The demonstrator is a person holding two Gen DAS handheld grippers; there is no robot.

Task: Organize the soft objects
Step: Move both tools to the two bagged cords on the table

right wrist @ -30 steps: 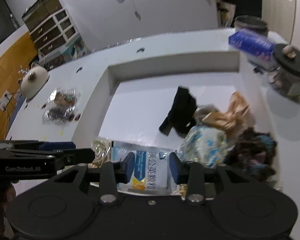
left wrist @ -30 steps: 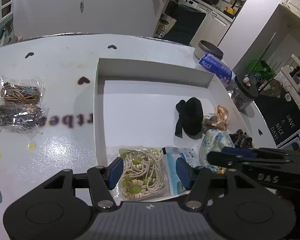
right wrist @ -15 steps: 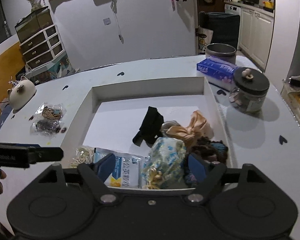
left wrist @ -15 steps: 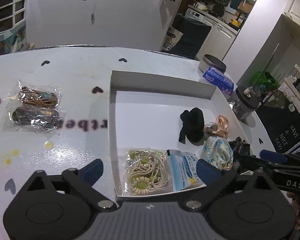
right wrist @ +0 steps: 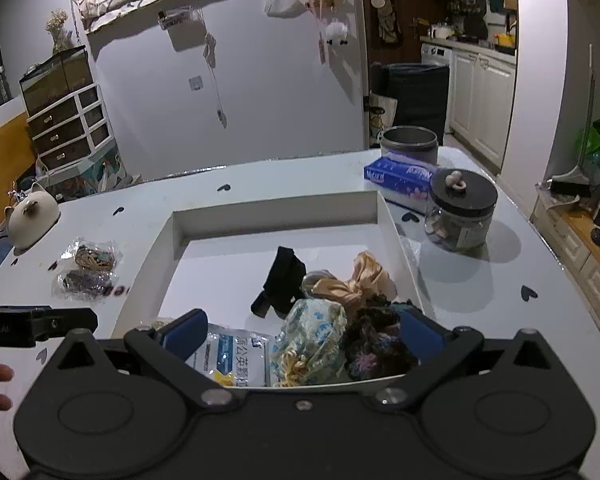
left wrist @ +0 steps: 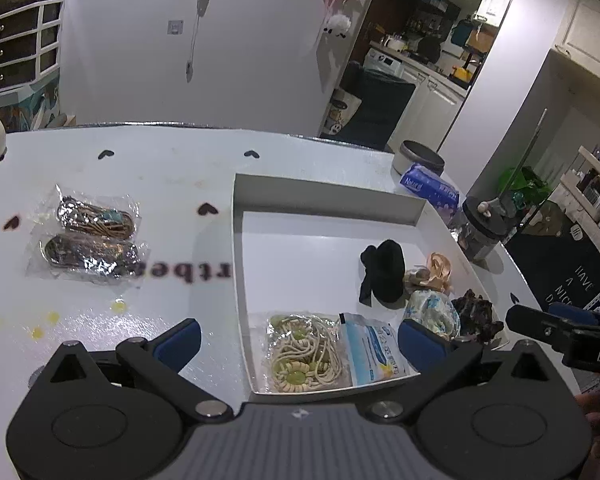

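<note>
A shallow white tray [left wrist: 324, 196] [right wrist: 276, 208] lies on the white table. At its near edge rest a bag of cream cords with green beads [left wrist: 304, 356] and a blue-white packet [left wrist: 374, 354] [right wrist: 236, 356]. Along its right side lie a black cloth [left wrist: 384, 276] [right wrist: 282, 280], a peach scrunchie [left wrist: 436, 270] [right wrist: 360, 280], a blue floral scrunchie [left wrist: 432, 312] [right wrist: 316, 328] and a dark scrunchie [right wrist: 376, 336]. My left gripper [left wrist: 298, 340] hangs open above the cord bag, holding nothing. The jaws of my right gripper [right wrist: 303, 332] are opening above the packet and scrunchies, touching none of them.
Two clear bags of hair ties [left wrist: 96, 216] [left wrist: 88, 254] lie on the table left of the tray. A tissue pack [right wrist: 400, 178], a black-lidded jar [right wrist: 460, 212] and a metal tin [right wrist: 408, 144] stand to the tray's right. A white cat-shaped object [right wrist: 30, 214] sits far left.
Both grippers went from nearly closed around the cord bag and the packet to wide open, and both drew back and upward. The two packets stay in the tray.
</note>
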